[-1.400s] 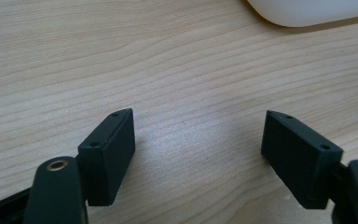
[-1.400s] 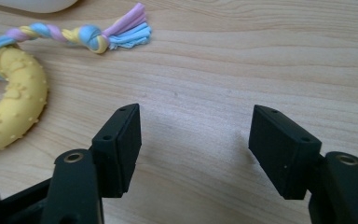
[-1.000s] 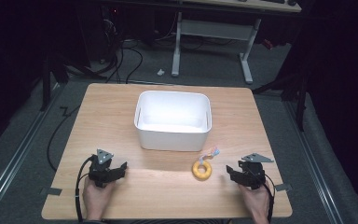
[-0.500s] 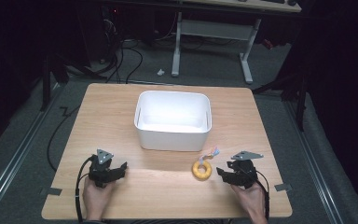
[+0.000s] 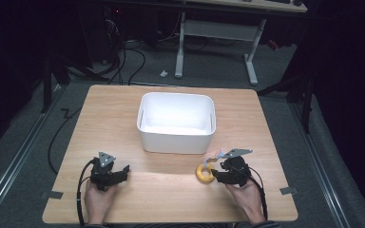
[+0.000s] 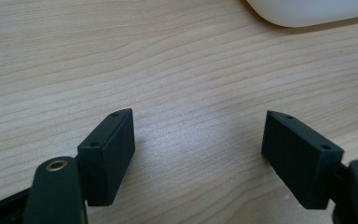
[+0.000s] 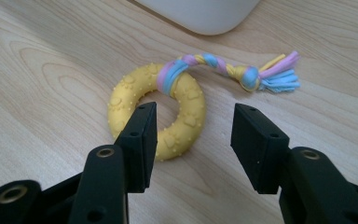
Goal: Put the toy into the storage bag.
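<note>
I've only got my right hand-held gripper [image 7: 193, 135] closing around the yellow ring toy [image 7: 157, 112] beside the white tub [image 5: 177, 122], not yet gripping; left hand-held gripper [image 6: 200, 158] idles released.

A close look along the left hand-held gripper [image 6: 198, 149], low over a light wooden table [image 6: 168, 60]. Its two black jaws rise from the bottom edge, one at the lower left and one at the lower right, standing wide apart with bare wood grain between them. Each jaw is a flat rectangular block with small screw holes along its edge. Nothing lies between them. At the top right corner, the rounded bottom edge of a white tub [image 6: 312, 11] rests on the table, well apart from the jaws.
</note>
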A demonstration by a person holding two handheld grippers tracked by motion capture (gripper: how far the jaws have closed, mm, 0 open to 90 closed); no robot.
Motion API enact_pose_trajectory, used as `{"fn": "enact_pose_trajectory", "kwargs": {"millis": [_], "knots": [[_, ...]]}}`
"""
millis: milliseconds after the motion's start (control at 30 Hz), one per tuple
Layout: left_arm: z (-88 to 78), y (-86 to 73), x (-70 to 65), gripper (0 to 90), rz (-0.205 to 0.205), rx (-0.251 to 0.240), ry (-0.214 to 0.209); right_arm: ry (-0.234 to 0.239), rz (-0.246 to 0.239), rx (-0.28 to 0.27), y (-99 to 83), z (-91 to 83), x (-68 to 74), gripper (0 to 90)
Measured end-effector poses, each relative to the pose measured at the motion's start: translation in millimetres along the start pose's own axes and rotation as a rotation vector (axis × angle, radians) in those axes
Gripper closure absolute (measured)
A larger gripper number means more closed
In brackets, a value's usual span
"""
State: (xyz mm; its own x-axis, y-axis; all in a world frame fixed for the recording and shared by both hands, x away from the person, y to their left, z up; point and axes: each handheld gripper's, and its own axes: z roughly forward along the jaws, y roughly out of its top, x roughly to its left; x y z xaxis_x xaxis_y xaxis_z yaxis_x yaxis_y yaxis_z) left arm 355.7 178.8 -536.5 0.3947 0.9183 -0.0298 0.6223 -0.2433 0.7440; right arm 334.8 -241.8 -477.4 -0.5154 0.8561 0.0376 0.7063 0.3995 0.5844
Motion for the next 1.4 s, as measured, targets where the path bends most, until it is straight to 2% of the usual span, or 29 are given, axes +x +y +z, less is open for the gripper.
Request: {"fn": "enact_pose_trajectory", "kwargs": {"millis": [167, 300, 733, 967, 1100, 1400], "knots": [[0.0, 0.0, 0.0, 25.8, 0.000, 0.000, 0.000, 0.007, -0.007, 0.028, 6.3, 5.9, 2.7, 53.1], [-0.1, 0.0, 0.2, 25.8, -0.001, 0.001, -0.002, -0.009, -0.013, 0.054, 11.9, 13.1, 4.1, 54.8], [-0.1, 0.0, 0.2, 25.8, -0.002, -0.001, -0.002, -0.024, -0.015, 0.128, 16.7, 30.0, 2.9, 57.9], [-0.2, -0.1, 0.3, 25.6, -0.004, -0.001, -0.004, -0.040, -0.028, 0.146, 17.1, 35.8, 4.1, 58.0], [-0.2, -0.1, 0.5, 25.6, -0.004, -0.002, -0.004, -0.034, -0.033, 0.160, 17.2, 39.4, 5.0, 62.7], [-0.2, -0.1, 0.4, 25.6, -0.003, -0.001, -0.004, -0.039, -0.041, 0.161, 17.3, 38.7, 5.3, 66.5]]}}
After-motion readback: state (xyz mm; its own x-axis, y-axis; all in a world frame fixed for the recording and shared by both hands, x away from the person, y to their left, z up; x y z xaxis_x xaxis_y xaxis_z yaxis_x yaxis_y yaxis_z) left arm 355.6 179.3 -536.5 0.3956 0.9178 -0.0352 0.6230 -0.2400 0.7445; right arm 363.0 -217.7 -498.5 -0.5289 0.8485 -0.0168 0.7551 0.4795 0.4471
